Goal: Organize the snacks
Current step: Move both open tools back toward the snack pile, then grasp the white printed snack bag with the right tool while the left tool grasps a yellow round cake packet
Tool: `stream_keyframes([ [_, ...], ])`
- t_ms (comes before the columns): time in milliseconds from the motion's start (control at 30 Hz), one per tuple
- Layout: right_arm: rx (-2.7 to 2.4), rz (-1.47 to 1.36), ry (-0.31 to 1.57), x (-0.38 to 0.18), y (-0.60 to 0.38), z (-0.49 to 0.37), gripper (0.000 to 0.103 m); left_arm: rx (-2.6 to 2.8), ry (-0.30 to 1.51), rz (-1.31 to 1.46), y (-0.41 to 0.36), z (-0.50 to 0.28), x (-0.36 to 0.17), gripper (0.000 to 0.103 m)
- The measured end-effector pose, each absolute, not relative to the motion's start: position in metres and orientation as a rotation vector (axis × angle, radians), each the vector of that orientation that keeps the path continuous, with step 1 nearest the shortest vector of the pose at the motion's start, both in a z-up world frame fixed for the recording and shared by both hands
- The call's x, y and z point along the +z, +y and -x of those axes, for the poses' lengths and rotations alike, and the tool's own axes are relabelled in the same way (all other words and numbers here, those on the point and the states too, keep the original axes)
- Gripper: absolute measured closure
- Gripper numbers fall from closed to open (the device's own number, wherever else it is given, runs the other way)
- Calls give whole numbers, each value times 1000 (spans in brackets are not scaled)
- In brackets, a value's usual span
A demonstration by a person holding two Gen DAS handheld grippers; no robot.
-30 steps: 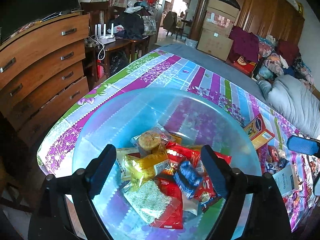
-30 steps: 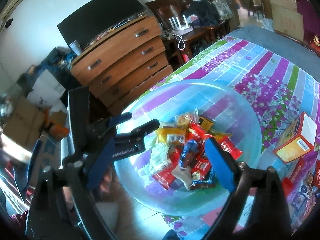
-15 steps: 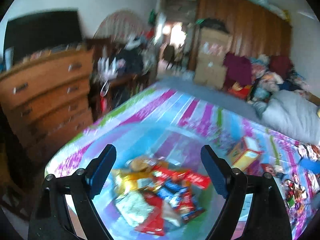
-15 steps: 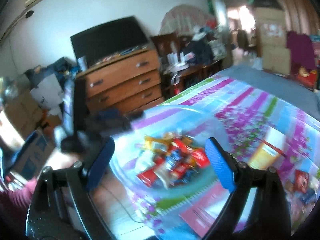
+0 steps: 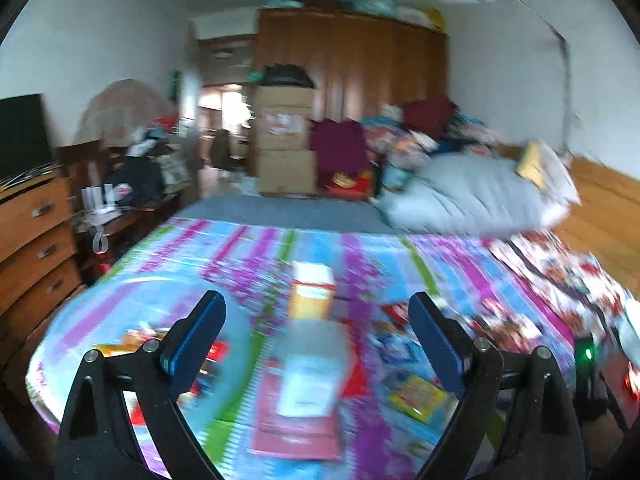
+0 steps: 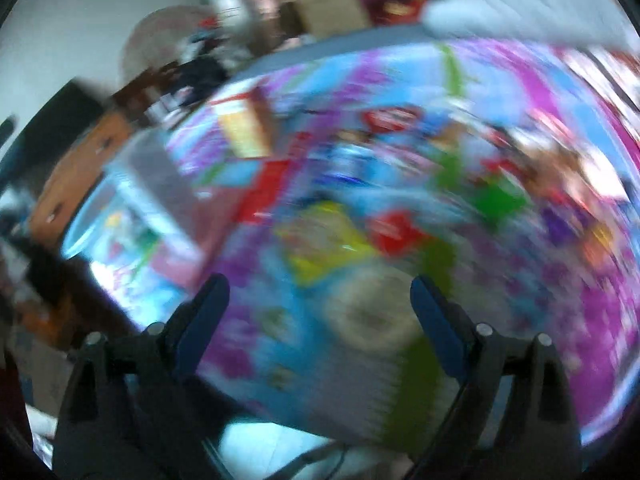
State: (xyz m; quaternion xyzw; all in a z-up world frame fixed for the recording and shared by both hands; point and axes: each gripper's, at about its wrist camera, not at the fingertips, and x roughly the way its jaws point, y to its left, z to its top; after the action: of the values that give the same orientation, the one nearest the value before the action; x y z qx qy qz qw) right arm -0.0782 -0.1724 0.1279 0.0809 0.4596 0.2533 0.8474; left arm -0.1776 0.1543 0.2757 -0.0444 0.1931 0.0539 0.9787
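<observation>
**Snacks on the bed, both tongs released**

Though both views are blurred, the striped bedspread (image 5: 360,248) carries a clear blue bowl (image 5: 100,304) of snack packets (image 5: 212,350) at its left corner, an orange box (image 5: 312,292) beside it. Left gripper (image 5: 316,340) and right gripper (image 6: 318,308) gape empty.

My left cam looks level across the bed (image 5: 360,256) toward the wardrobe (image 5: 352,68); right cam tilts down closer, sharing the orange box (image 5: 312,292), pretty blurry.

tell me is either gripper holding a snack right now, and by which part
Nothing is held. The left gripper and the right gripper both stand open with nothing between their fingers, above the snack-strewn bed.
</observation>
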Motion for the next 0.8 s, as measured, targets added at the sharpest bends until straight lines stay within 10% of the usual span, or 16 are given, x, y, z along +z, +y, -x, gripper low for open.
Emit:
stream_keyframes([
  [733,40,-130,1188,52,-361,-161,10,-44,717,69,54,122,177,9],
  [800,38,-140,1181,54,-364,-159,27,-51,731,86,55,121,173,9],
])
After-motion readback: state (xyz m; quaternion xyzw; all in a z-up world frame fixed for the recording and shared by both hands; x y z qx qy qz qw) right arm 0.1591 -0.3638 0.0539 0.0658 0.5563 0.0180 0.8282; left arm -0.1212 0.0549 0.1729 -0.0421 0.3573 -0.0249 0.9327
